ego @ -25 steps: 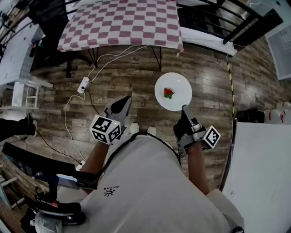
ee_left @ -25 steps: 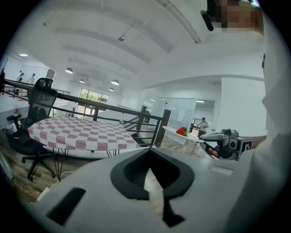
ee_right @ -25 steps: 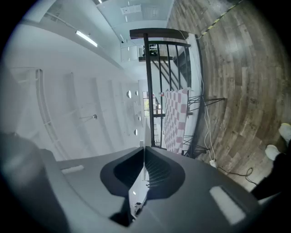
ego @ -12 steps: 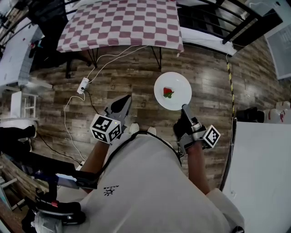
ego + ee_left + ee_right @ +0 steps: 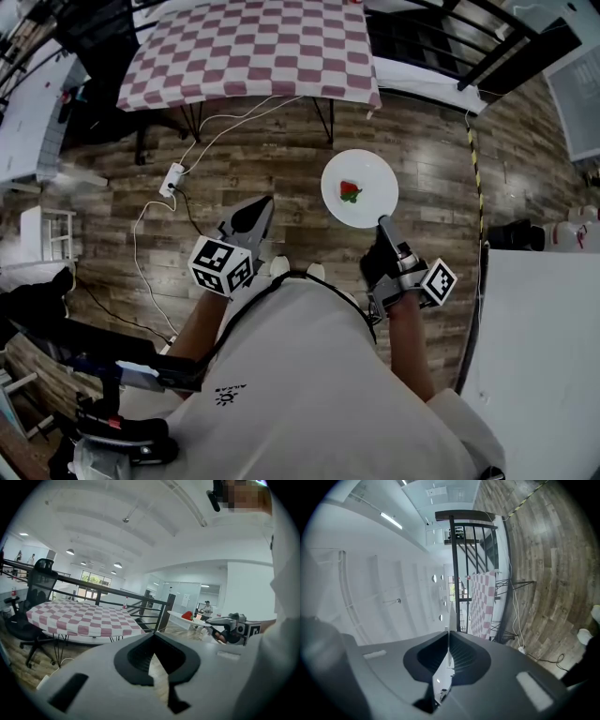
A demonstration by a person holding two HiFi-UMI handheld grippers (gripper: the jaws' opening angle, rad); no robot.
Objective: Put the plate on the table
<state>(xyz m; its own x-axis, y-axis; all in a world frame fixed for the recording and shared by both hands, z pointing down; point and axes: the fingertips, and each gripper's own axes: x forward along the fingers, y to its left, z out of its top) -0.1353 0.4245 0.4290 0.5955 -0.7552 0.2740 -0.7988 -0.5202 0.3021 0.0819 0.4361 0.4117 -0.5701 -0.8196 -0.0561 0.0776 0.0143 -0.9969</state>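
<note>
A white plate [image 5: 359,190] with a small red and green piece of food [image 5: 350,192] on it hangs over the wooden floor. My right gripper [image 5: 382,222] is shut on its near rim. In the right gripper view the plate [image 5: 443,674] shows edge-on as a thin white sliver pinched between the jaws of the right gripper [image 5: 446,634]. The table with the red and white checkered cloth [image 5: 248,47] stands ahead, beyond the plate. My left gripper [image 5: 265,202] hangs left of the plate, shut with nothing in it; in its own view the tips of the left gripper [image 5: 152,637] meet.
A power strip [image 5: 172,174] and white cables lie on the wood floor before the checkered table. A black railing [image 5: 441,37] runs at the back right. A white tabletop [image 5: 544,356] fills the right side. A black office chair [image 5: 37,588] stands by the checkered table.
Both grippers and the plate stay about where they were. A person's dark leg and shoe at the left edge of the head view have shifted downward.
</note>
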